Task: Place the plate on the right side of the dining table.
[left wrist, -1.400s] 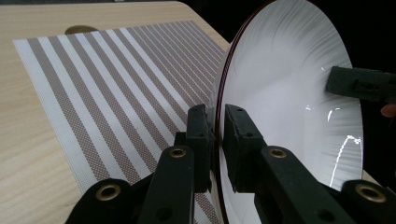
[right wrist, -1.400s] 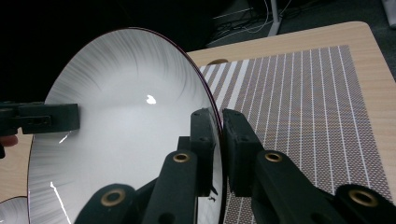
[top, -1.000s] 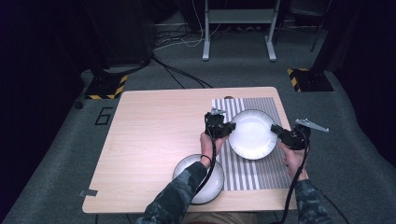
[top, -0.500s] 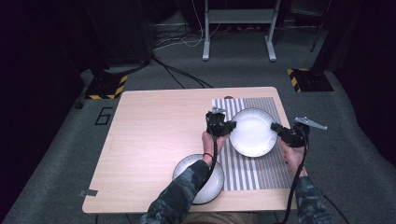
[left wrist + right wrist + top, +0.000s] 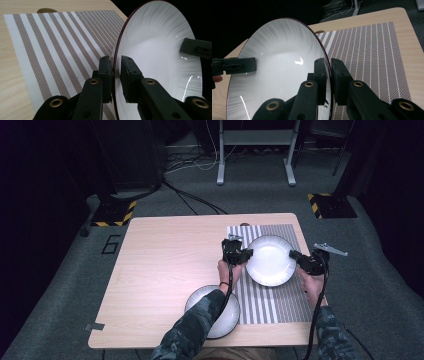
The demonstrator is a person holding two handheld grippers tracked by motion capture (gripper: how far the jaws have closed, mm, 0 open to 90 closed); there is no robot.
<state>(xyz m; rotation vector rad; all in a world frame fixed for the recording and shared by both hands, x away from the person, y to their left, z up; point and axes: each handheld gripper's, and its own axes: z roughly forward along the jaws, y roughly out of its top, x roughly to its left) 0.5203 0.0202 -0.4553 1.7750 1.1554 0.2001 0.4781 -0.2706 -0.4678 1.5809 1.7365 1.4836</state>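
While gripped, plate (image 5: 270, 261) facing up

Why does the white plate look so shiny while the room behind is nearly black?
High view: light falls on the table, the floor beyond fades dark. Left gripper view: bright glints streak the plate. Right gripper view: a small glare spot sits mid-plate; the background is black.

Dim room. Grey carpet floor (image 5: 60, 285) around a light wooden surface (image 5: 165, 265). Black cables (image 5: 190, 197) trail toward a grey metal stand (image 5: 255, 140). Two hazard-striped bases (image 5: 114, 214) sit on the carpet.
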